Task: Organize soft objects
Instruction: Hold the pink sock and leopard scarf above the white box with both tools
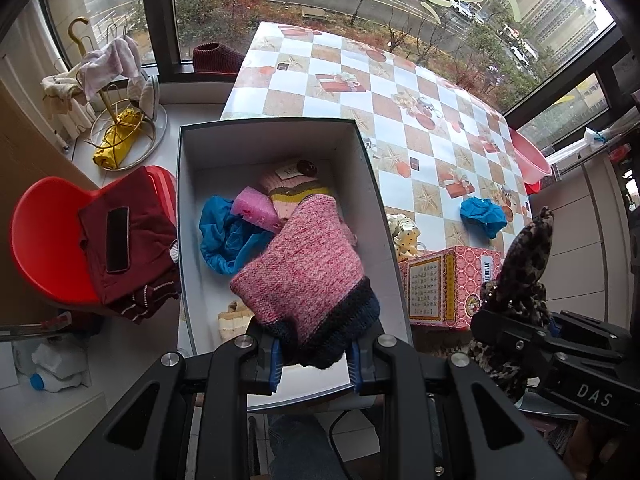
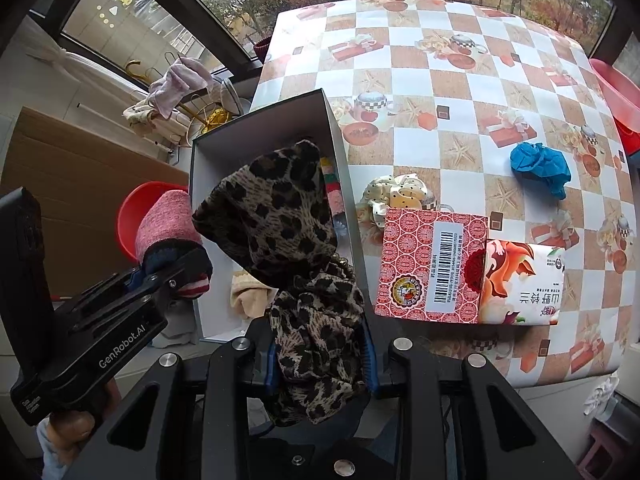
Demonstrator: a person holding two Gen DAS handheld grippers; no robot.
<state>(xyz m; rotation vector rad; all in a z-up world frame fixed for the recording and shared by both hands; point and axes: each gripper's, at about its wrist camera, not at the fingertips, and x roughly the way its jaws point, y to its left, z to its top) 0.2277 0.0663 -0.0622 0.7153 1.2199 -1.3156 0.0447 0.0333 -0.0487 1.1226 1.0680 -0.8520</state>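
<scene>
My left gripper is shut on a pink knitted item with a dark navy cuff, held over the near end of an open grey box. The box holds a blue cloth, a pink sponge, a striped knit and a cream item. My right gripper is shut on a leopard-print cloth that stands up beside the box's right wall. On the table lie a crumpled blue cloth and a cream polka-dot scrunchie.
A red patterned carton and a floral packet lie on the checked tablecloth right of the box. A red chair with dark red clothing and a phone stands left. A pink basin sits at the table's right edge.
</scene>
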